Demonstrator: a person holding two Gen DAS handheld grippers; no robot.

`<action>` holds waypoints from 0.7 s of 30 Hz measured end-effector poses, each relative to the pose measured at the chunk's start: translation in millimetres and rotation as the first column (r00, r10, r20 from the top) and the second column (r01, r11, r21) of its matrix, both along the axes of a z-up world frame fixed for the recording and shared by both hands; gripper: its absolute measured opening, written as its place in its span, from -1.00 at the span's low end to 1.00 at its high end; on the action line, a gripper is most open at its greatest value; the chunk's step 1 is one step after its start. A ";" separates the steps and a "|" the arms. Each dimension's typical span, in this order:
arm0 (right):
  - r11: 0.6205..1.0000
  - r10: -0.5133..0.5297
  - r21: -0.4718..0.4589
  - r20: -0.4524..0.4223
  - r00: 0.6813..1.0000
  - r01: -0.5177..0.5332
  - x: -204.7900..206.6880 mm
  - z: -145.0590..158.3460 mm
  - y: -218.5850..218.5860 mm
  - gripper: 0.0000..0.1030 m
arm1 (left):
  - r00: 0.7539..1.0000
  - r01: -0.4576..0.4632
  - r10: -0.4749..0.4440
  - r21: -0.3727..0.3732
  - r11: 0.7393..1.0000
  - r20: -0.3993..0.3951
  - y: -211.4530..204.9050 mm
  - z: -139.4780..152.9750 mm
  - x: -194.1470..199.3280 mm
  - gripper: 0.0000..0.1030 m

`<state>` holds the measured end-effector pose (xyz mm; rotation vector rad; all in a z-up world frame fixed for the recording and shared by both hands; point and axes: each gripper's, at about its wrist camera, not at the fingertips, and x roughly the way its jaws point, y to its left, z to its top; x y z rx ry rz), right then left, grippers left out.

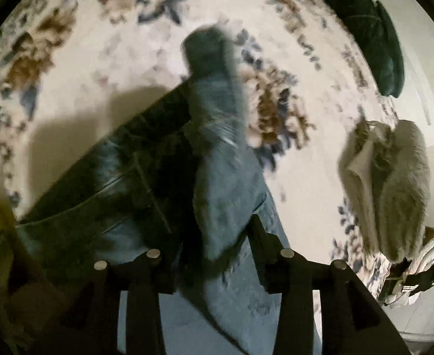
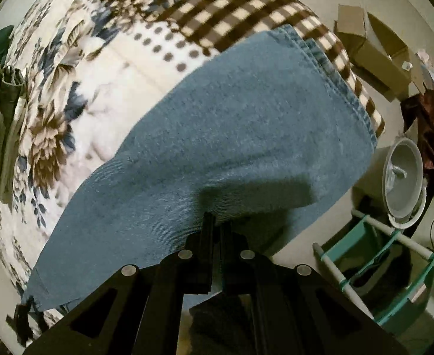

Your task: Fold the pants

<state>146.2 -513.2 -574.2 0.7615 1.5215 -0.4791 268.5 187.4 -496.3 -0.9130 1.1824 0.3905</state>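
Pants: blue denim pants (image 2: 217,136) hang over the floral blanket-covered bed (image 2: 69,94), lifted by both tools.
Left tool (image 1: 217,236): clamped on a bunched fold.
Right tool (image 2: 217,222): pinching the denim edge.
Handling: heavy, limp, stiffish; likely best gripped at seams or hems.

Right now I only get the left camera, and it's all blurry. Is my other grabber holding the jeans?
Observer: Yes. The right gripper has its fingers pinched shut on the edge of the jeans.
Child: Which part of the jeans is over there?
Observer: The leg end. Its stitched hem lies across the checked border of the blanket.
Child: Is anything past the bed on that side?
Observer: A cardboard box on the floor, and a round grey lid nearer the gripper.
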 end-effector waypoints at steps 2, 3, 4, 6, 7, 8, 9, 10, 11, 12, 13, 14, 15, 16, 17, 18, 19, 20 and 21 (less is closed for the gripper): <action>1.000 0.004 -0.002 -0.001 1.000 -0.004 6.5 1.5 2.2 -0.94 | 0.999 -0.041 0.040 0.010 0.999 0.028 4.2 -5.2 -0.5 -0.43; 1.000 0.005 0.002 -0.001 1.000 -0.005 6.0 1.3 1.0 -0.94 | 0.997 -0.052 0.051 0.014 0.999 0.061 4.7 -3.0 -3.2 -0.75; 1.000 0.001 0.007 0.002 1.000 -0.001 8.2 2.4 0.0 -0.94 | 0.995 -0.040 0.038 0.026 0.999 0.089 3.0 4.3 -5.6 -0.86; 1.000 -0.005 0.017 0.007 1.000 0.005 6.0 3.9 -2.3 -0.94 | 0.991 -0.013 0.003 0.076 0.997 0.134 -3.0 25.2 -16.2 -0.88; 1.000 -0.007 0.020 0.020 1.000 0.007 5.5 4.2 -1.6 -0.93 | 0.989 -0.004 -0.011 0.096 0.995 0.150 -3.2 34.3 -22.3 -0.89; 1.000 -0.010 0.023 0.028 1.000 0.009 3.7 5.9 -1.7 -0.93 | 0.986 0.002 -0.020 0.114 0.993 0.163 -4.1 47.1 -34.4 -0.89; 1.000 -0.010 0.024 0.036 0.999 0.009 -0.3 7.1 -2.3 -0.94 | 0.986 0.000 -0.020 0.118 0.993 0.166 -2.9 53.7 -42.2 -0.89; 1.000 -0.011 0.026 0.043 0.999 0.010 -6.6 9.5 -4.9 -0.93 | 0.987 -0.002 -0.018 0.123 0.992 0.159 -0.7 60.6 -53.6 -0.89; 1.000 -0.017 0.023 0.059 0.998 0.016 -11.5 10.8 -6.3 -0.94 | 0.989 -0.007 -0.011 0.125 0.992 0.145 1.3 67.8 -70.3 -0.89; 1.000 -0.017 0.026 0.060 0.998 0.015 -16.5 11.7 -7.7 -0.94 | 0.991 -0.011 -0.006 0.126 0.992 0.130 4.1 67.4 -77.7 -0.89; 0.999 -0.017 0.029 0.058 0.998 0.015 -22.8 12.5 -10.9 -0.93 | 0.994 -0.014 0.000 0.128 0.992 0.107 6.1 67.9 -91.7 -0.89; 0.999 -0.014 0.033 0.053 0.999 0.012 -29.6 12.4 -14.2 -0.93 | 0.997 -0.014 0.003 0.135 0.991 0.082 7.5 64.8 -104.6 -0.89; 0.999 -0.008 0.034 0.049 0.999 0.007 -34.7 11.4 -15.1 -0.93 | 0.999 -0.004 -0.003 0.144 0.990 0.050 9.0 59.9 -116.1 -0.89; 0.999 0.001 0.033 0.037 0.999 -0.002 -42.2 8.0 -16.5 -0.93 | 1.000 0.005 -0.008 0.156 0.988 0.021 7.0 52.9 -122.8 -0.89; 0.999 0.005 0.035 0.029 1.000 -0.006 -47.6 4.4 -17.0 -0.93 | 1.000 0.005 -0.003 0.161 0.987 -0.012 6.5 44.2 -129.8 -0.89; 0.999 0.009 0.037 0.016 1.000 -0.010 -53.6 -0.8 -18.9 -0.93 | 0.999 0.004 0.002 0.154 0.988 -0.038 6.7 34.6 -137.3 -0.89; 0.999 0.012 0.036 0.000 1.000 -0.012 -60.2 -8.0 -20.4 -0.93 | 0.998 0.008 0.003 0.155 0.988 -0.067 5.7 24.0 -142.5 -0.89; 0.999 0.010 0.037 -0.007 1.000 -0.010 -64.6 -13.5 -21.6 -0.93 | 0.996 0.016 -0.001 0.166 0.986 -0.090 4.1 13.8 -146.0 -0.89; 0.999 0.011 0.034 -0.016 1.000 -0.010 -68.3 -19.1 -21.9 -0.94 | 0.995 0.023 -0.005 0.175 0.984 -0.103 3.6 6.7 -148.2 -0.88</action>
